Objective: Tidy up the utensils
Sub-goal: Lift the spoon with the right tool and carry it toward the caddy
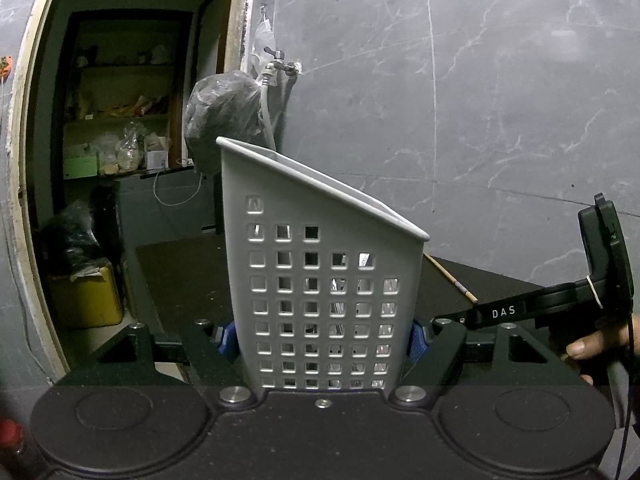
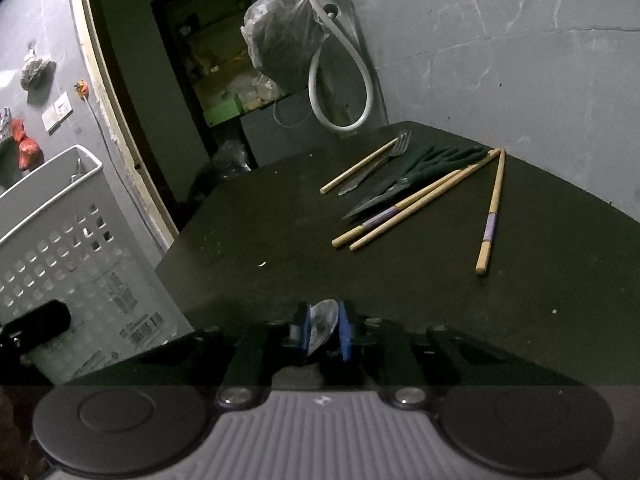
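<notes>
My left gripper (image 1: 322,340) is shut on a white perforated utensil holder (image 1: 320,288), its blue pads (image 1: 416,340) pressing both side walls; the holder stands upright. The holder (image 2: 60,232) shows again at the left of the right wrist view, with metal utensils (image 2: 78,168) poking up inside. My right gripper (image 2: 325,330) is low over the dark table (image 2: 280,248), shut on a silver spoon (image 2: 323,320) whose bowl sits between the blue pads. Farther back on the table lie a fork (image 2: 396,148), green-handled scissors (image 2: 424,172) and several wooden chopsticks (image 2: 412,204).
A grey marble wall (image 2: 520,60) backs the table. A tap with a white hose (image 2: 340,92) and a hanging plastic bag (image 2: 280,48) are at the back. An open doorway (image 1: 120,120) shows shelves, with a yellow container (image 1: 86,300) on the floor. A hand (image 1: 592,346) holds the other gripper at right.
</notes>
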Demonstrator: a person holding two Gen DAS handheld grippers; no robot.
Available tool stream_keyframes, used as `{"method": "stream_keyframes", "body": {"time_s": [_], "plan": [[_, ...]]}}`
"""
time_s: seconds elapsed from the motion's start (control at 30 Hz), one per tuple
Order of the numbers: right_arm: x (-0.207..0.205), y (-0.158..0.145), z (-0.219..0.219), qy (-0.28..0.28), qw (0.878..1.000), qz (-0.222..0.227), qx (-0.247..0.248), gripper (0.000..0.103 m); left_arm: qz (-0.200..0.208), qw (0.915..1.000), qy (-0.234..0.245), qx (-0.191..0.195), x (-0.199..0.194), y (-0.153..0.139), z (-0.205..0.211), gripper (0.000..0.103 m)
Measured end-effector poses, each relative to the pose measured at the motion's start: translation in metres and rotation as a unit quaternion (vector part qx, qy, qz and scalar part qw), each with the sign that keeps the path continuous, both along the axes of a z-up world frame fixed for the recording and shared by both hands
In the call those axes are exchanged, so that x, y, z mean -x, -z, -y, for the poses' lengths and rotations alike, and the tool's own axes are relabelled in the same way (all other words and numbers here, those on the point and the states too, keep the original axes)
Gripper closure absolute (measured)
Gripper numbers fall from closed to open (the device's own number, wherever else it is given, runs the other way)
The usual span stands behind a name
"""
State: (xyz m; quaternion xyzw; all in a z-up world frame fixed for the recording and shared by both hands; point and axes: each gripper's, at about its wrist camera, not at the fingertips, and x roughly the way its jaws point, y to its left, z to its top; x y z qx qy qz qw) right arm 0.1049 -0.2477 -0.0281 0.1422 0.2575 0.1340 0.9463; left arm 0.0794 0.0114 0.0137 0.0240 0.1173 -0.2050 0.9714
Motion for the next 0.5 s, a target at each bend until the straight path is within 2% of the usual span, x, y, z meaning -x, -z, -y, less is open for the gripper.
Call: {"method": "stream_keyframes", "body": {"time_s": [0.1,0.5], "plan": [[0.0008,0.0016,0.0010,-0.004,1.000,0.003,-0.005,0.095,0.000,1.0000,0.000,0.000,0.0002,0.0003,-0.0002,0.027],[0.0017,0.0033,0.0056,-0.008,1.000,0.009,-0.016,0.095,0.001,1.0000,0.001,0.000,-0.0006,0.0007,-0.0011,0.027]]}}
